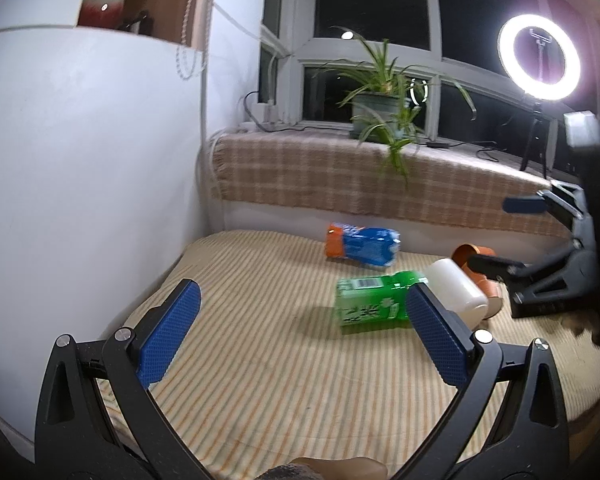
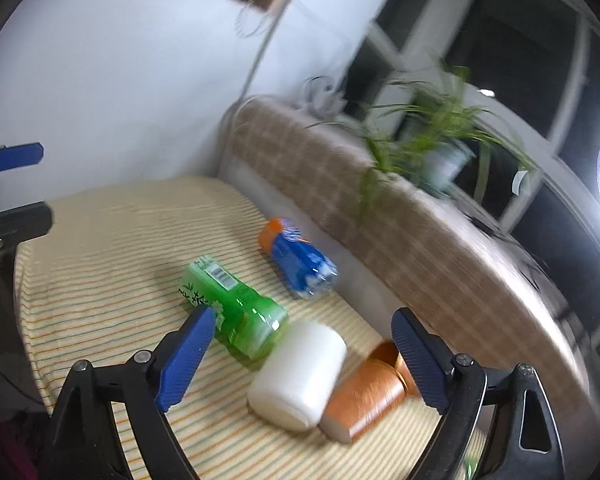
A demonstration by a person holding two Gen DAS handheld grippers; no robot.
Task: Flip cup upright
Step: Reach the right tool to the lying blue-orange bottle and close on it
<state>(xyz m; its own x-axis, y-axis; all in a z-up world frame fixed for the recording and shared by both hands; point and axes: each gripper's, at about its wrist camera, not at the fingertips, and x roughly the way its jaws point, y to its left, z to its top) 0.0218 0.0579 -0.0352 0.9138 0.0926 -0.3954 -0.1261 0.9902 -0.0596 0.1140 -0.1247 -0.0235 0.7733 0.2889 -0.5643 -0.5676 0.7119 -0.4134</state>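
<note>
Cups down on the striped counter, both grippers wide open

Right hand-held gripper (image 2: 302, 354) hangs over the striped counter (image 2: 100, 264), jaws spread wide, nothing held. Between its blue pads lie the white cup (image 2: 298, 378) and the orange cup (image 2: 366, 394), both on their sides and touching. At 11 o'clock from the white cup a green bottle (image 2: 236, 304) lies flat against it; a blue bottle (image 2: 300, 260) lies at 12 o'clock. Left hand-held gripper (image 1: 296, 330) is wide open too and empty, over bare cloth, with the white cup at its 2 o'clock. A potted plant (image 1: 380, 108) sits on the sill.
</note>
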